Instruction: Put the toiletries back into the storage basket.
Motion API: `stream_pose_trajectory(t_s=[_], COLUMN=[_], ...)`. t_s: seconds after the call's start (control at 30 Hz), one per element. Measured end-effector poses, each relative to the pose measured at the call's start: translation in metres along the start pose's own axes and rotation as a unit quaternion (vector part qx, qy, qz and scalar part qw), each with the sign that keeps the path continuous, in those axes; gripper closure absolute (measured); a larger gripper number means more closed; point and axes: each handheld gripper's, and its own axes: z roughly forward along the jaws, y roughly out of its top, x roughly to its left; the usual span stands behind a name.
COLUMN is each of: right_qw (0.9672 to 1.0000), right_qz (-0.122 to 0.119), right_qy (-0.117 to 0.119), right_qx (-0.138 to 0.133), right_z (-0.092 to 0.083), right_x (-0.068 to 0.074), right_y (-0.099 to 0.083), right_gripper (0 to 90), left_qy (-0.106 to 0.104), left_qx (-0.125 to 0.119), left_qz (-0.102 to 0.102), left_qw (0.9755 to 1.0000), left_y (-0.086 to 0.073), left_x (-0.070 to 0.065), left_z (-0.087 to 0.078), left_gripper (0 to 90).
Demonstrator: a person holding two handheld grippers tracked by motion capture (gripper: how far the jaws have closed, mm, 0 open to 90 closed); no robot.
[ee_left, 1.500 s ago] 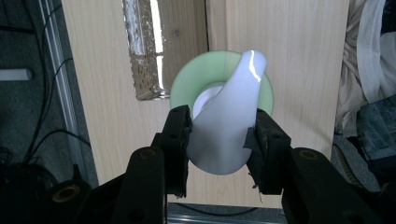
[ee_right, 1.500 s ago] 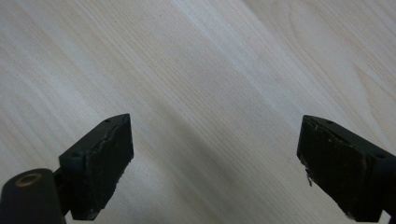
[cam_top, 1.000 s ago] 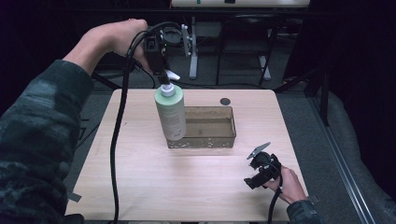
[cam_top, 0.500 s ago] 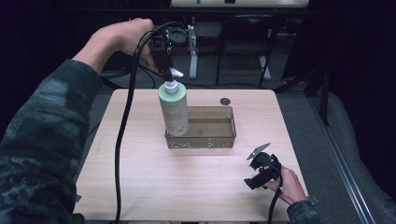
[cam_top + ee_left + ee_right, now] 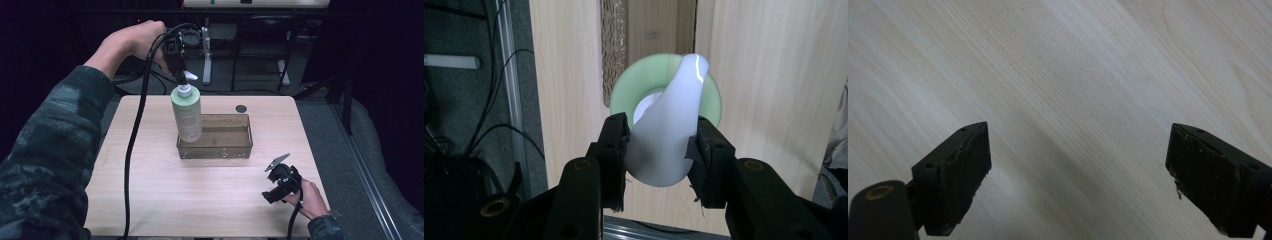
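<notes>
I have the left gripper (image 5: 181,75) clamped on the white pump head (image 5: 671,135) of the green bottle (image 5: 186,114), jaws pinching the head from both sides just behind the spout, gripper pointing straight down. The bottle hangs directly below the jaws, upright or nearly so. Its base sits over the near-left end of the clear tray (image 5: 245,150); I cannot tell from the high view whether it touches the tray floor or hangs just above it.

Handling notes, my judgement:
- Bottle looks full-size and probably carries some weight; all of it hangs from the pump neck, so it may swing under the jaws if I move sideways quickly
- Pump head is smooth, glossy plastic, tapering toward the spout, so likely slippery; the pads bite at the wide rear part, which seems the safest hold
- Pump could depress or rotate on its stem under load, so the bottle may twist below the grip
- Body is wide and round, likely too wide for these jaws; the head or neck is the practical place to grasp

The right gripper (image 5: 281,181) lies low on the table (image 5: 150,190), well apart from the tray, toward my side. Its jaws stand wide apart with nothing between them, bare wood grain beneath

A small dark disc (image 5: 241,108) lies on the table beyond the tray
</notes>
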Motion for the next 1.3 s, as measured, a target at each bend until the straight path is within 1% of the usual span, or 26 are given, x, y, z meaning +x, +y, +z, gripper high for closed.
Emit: stream_pose_trajectory(t_s=[0.1, 0.13, 0.17, 0.2, 0.23, 0.37, 0.67, 0.7, 0.87, 0.9, 0.93, 1.0, 1.07, 1.13, 1.3], right_qw=[1.0, 1.0, 1.0, 1.0, 1.0, 1.0, 1.0, 1.0, 1.0, 1.0, 1.0, 1.0, 1.0, 1.0, 1.0], right_qz=[-0.001, -0.001, -0.001, -0.001, -0.002, -0.001, -0.001, -0.002, -0.003, -0.004, -0.003, -0.003, -0.003, -0.002, -0.005], right_qy=[0.0, -0.001, 0.0, 0.0, 0.0, 0.001, 0.0, 0.0, 0.001, 0.0, 0.001, 0.001, 0.001, 0.0, 0.001], right_qx=[0.003, 0.003, 0.003, 0.003, 0.003, 0.002, 0.003, 0.006, 0.005, 0.005, 0.005, 0.005, 0.004, 0.006, 0.007], right_z=[0.0, 0.0, 0.0, 0.0, 0.0, 0.0, 0.001, 0.0, 0.001, 0.001, 0.001, 0.001, 0.001, 0.0, 0.001], right_x=[0.0, 0.0, 0.0, 0.0, 0.0, 0.001, 0.001, 0.001, 0.001, 0.001, 0.001, 0.001, 0.001, 0.001, 0.001], right_y=[0.0, 0.0, 0.0, 0.0, 0.0, 0.0, 0.0, 0.0, 0.0, 0.0, 0.0, 0.0, 0.0, 0.0, 0.0], right_gripper=[10.4, 10.4, 10.4, 10.4, 10.4, 10.5, 10.5, 10.5, 10.3, 10.4, 10.4, 10.3, 10.3, 10.3, 10.3], left_qy=[0.0, 0.001, 0.001, 0.003, 0.002, 0.008, 0.0, 0.001, 0.0, 0.0, 0.001, -0.001, -0.003, -0.005, -0.007], left_qx=[0.007, 0.004, 0.002, 0.0, 0.0, -0.001, -0.003, -0.003, -0.008, -0.007, -0.002, -0.003, -0.005, 0.0, -0.003], left_qz=[0.003, 0.002, -0.003, -0.001, -0.003, -0.001, -0.006, -0.005, -0.009, -0.008, -0.002, -0.004, -0.01, -0.009, -0.011], left_qw=[1.0, 1.0, 1.0, 1.0, 1.0, 1.0, 1.0, 1.0, 0.9999, 0.9999, 1.0, 1.0, 0.9999, 0.9999, 0.9999], left_y=[0.0, -0.001, -0.001, -0.002, -0.002, -0.002, -0.003, -0.002, -0.001, -0.001, -0.001, -0.001, -0.001, -0.001, -0.002], left_x=[0.001, 0.002, 0.002, 0.003, 0.003, 0.004, 0.003, 0.003, 0.003, 0.003, 0.004, 0.004, 0.004, 0.005, 0.007], left_z=[0.005, 0.007, 0.008, 0.009, 0.01, 0.013, 0.023, 0.024, 0.026, 0.026, 0.027, 0.029, 0.032, 0.034, 0.039], left_gripper=[62.9, 62.9, 62.9, 62.9, 62.9, 62.9, 62.9, 62.9, 62.9, 62.9, 62.9, 62.9, 62.9, 62.9, 62.9])
